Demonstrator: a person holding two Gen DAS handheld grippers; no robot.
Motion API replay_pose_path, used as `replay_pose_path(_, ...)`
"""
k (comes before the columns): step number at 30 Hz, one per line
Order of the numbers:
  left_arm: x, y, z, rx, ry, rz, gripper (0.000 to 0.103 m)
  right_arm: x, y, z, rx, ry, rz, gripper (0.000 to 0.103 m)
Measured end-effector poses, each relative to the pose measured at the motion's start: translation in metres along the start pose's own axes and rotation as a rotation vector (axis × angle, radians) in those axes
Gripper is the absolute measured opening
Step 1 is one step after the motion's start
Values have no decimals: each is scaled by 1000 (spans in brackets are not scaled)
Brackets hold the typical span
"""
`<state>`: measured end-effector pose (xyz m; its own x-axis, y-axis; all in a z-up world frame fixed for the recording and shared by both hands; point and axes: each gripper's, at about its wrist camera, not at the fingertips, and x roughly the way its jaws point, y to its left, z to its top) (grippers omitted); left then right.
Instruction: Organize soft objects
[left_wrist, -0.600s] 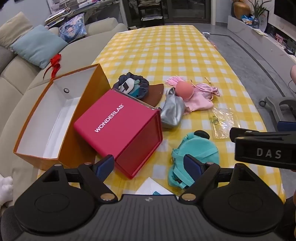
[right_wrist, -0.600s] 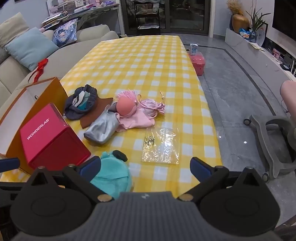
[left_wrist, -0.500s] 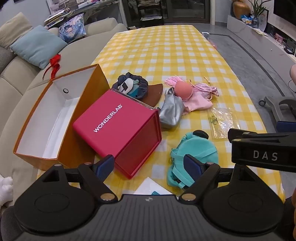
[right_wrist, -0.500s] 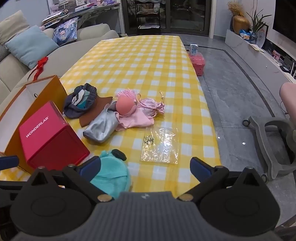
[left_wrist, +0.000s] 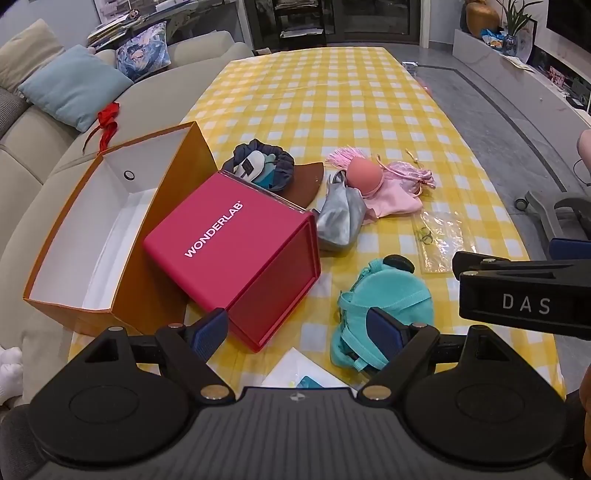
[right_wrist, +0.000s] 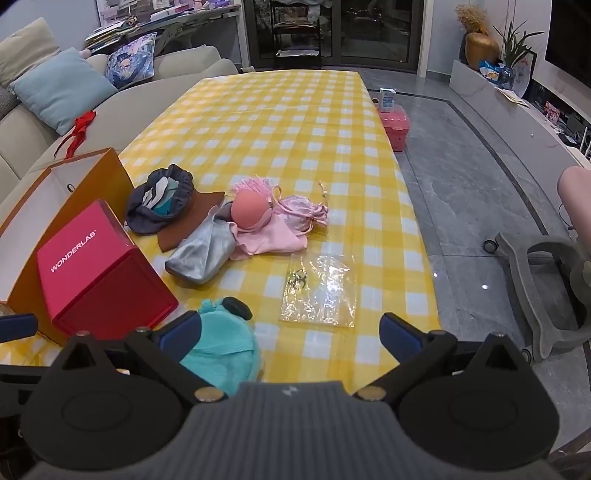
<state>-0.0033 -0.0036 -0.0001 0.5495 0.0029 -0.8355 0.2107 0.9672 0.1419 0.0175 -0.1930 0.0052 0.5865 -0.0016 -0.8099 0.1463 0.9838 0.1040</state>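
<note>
Left wrist view: left gripper (left_wrist: 298, 329) held spread, empty, above red WONDERLAB box (left_wrist: 236, 254); teal pouch (left_wrist: 380, 317) seen just right.
Right wrist view: right gripper (right_wrist: 290, 330) held spread, empty; teal pouch (right_wrist: 221, 350) lies near table edge (right_wrist: 332, 373).

Quick count on the table (left_wrist: 332, 92): two boxes, one orange (left_wrist: 110, 236) and one pink (left_wrist: 236, 258). Soft stuff: one teal pouch (left_wrist: 388, 299), one silver pouch (left_wrist: 338, 218), one dark pouch (left_wrist: 275, 162), one pink bundle (left_wrist: 391, 192). One clear bag (left_wrist: 443, 236).
</note>
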Motion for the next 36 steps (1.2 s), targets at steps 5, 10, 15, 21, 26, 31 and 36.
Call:
replay_pose_path(5, 2, -1, 0, 0, 6, -6, 99, 2, 0, -2, 0, 2, -4, 100)
replay_pose_path(10, 3, -2, -1, -1, 10, -8, 99, 2, 0, -2, 0, 2, -5, 100)
replay_pose_path(15, 3, -2, -1, -4, 15, -11, 99, 1, 0, -2, -1, 2, -5, 100)
replay_pose_path(21, 4, -2, -2, -4, 16, -14, 99, 2, -1, -2, -2, 4, -6, 100)
replay_pose_path(26, 4, -2, -2, -4, 16, -14, 99, 2, 0, -2, -3, 4, -7, 100)
replay_pose_path(31, 4, -3, -3, -4, 17, -13, 99, 2, -1, -1, -2, 4, -7, 100)
replay_pose_path(36, 4, -4, -3, -4, 18, -14, 99, 2, -1, -1, -3, 5, -8, 100)
